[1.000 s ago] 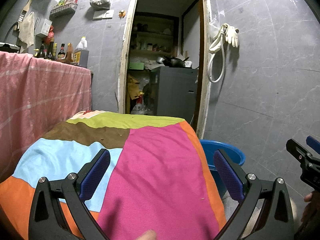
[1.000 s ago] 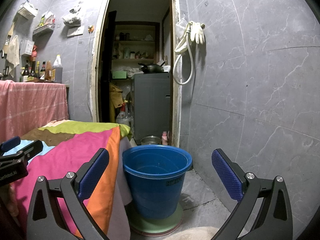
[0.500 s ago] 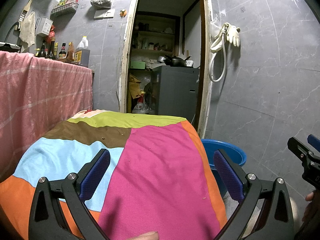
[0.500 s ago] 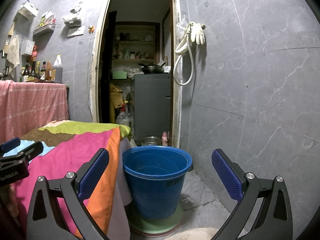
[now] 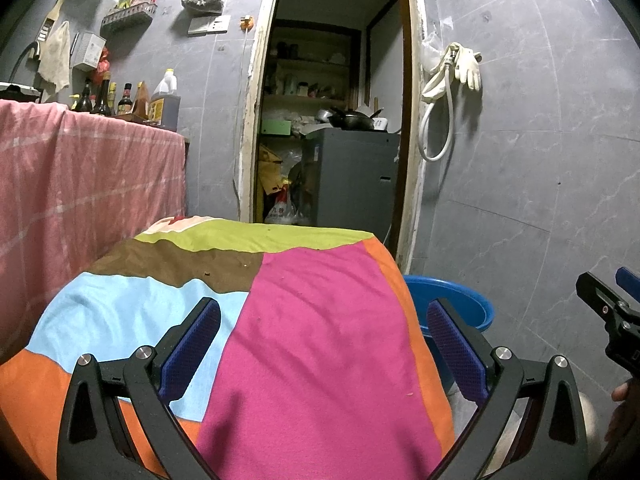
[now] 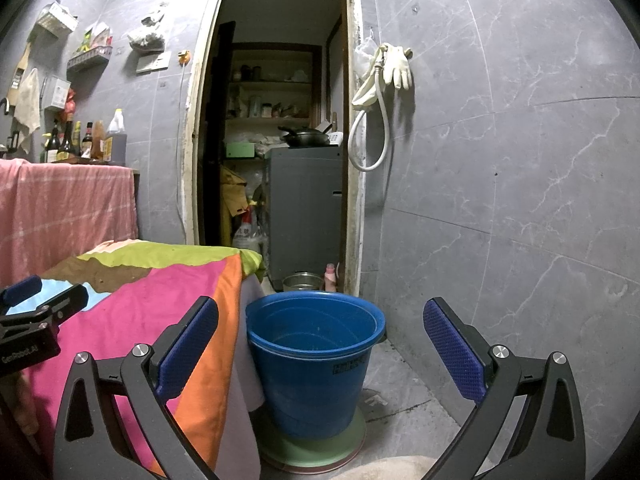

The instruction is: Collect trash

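The left gripper (image 5: pixel 324 344) hangs over the table with its blue-padded jaws spread wide and nothing between them. Directly beneath and ahead of it lies the patchwork cloth (image 5: pixel 320 320): pink under the jaw gap, pale blue by the left finger, orange at the near edge. No wrapper, bottle or paper sits on it; the only candidates for trash are a few tiny crumbs (image 5: pixel 207 273) on the brown patch, ahead and a little left of the left finger, too small to identify.

The right gripper (image 6: pixel 320 344) is also wide apart and empty, held off the table's right edge. Straight ahead and below its gap stands the blue bucket (image 6: pixel 316 364) on a green lid or mat (image 6: pixel 316 450), touching the hanging cloth; from this angle it looks empty. The left gripper's tip shows at the far left of this view.

Further off are the doorway, a grey cabinet (image 6: pixel 306 212) and a pink-draped counter (image 5: pixel 80 184) with bottles.

Judging from this, the step is searching. It would go best by sweeping the cameras low across the cloth and floor before committing, keeping the bucket within the right gripper's reach, and closing only on something big enough to pinch.
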`<action>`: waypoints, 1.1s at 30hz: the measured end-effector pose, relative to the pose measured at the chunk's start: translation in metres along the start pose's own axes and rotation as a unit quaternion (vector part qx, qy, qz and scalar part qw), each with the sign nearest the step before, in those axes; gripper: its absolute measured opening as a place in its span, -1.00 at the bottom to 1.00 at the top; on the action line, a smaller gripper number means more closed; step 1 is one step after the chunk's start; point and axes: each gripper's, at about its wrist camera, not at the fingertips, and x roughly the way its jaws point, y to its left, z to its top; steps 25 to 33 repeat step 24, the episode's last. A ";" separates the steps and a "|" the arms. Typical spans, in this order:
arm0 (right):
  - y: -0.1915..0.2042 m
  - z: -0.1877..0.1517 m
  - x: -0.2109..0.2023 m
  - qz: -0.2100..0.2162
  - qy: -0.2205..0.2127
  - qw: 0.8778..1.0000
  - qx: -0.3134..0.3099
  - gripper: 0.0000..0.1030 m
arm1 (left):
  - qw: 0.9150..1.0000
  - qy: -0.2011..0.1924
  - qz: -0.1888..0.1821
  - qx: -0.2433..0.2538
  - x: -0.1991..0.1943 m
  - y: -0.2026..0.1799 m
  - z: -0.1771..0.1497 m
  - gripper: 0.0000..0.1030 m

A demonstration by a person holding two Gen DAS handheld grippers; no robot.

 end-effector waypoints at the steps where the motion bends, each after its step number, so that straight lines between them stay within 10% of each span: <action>1: 0.000 0.000 0.000 0.000 0.000 1.000 0.000 1.00 | 1.000 0.000 0.000 0.000 0.000 0.000 0.000 0.96; 33: 0.001 0.000 0.000 0.000 0.001 1.000 0.000 1.00 | 1.000 0.003 0.000 -0.003 0.001 0.003 -0.001 0.96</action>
